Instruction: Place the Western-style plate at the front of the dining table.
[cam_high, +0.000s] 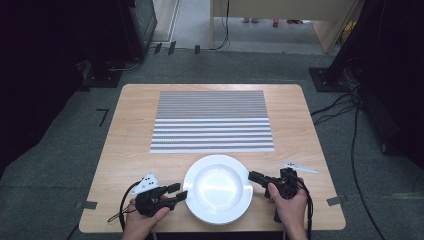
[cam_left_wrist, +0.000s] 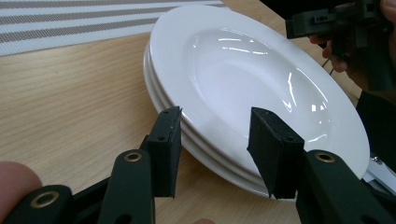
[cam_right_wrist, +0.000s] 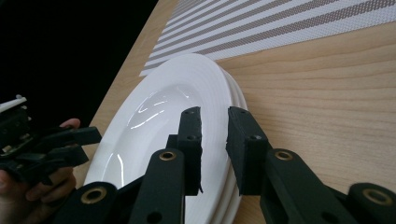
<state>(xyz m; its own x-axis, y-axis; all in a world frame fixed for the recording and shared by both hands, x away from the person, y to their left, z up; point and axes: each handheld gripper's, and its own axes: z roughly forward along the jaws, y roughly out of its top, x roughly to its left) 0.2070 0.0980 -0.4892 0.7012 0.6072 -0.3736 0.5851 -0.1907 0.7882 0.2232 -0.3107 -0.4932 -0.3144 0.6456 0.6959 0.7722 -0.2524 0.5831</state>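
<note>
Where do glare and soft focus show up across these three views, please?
High view: ceiling light washes out the plates' centre, and the room beyond the table is dark. Left gripper view: streaky highlights sit in the top plate's bowl, and the left tongs are slightly soft. Right gripper view: thin glints mark the bowl, the right tongs look blurred, and the striped placemat is soft.

stack of plates (cam_high: 218, 188) between both grippers, flat striped mat (cam_high: 212, 120) beyond, table edges bare
</note>
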